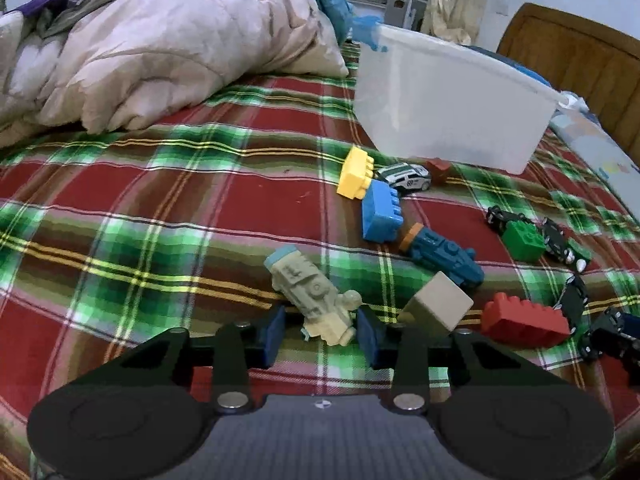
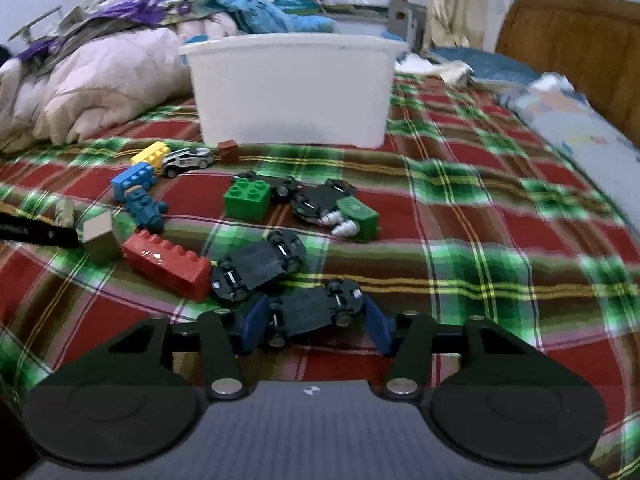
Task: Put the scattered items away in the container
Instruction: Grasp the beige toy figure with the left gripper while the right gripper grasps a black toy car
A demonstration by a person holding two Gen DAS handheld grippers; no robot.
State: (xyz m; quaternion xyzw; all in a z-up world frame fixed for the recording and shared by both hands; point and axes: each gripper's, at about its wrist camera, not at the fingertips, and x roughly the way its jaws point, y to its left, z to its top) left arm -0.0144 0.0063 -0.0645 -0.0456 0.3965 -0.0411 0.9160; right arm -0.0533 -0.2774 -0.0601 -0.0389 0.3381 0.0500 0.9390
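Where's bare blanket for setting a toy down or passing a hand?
Free: the wide plaid blanket between the quilt and the yellow block; also the stretch right of the white bin toward the headboard. Crowded: toys packed in front of the bin, from the blocks to the upturned cars.

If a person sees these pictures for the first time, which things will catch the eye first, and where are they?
The bright red and green plaid blanket fills both views, with toys scattered across it: a red building block, a green block and several overturned toy cars. Behind the toys stands a large white plastic tub. Close to each camera, blue fingers frame a toy: the left gripper around a pale toy train, the right gripper around an upside-down dark car.
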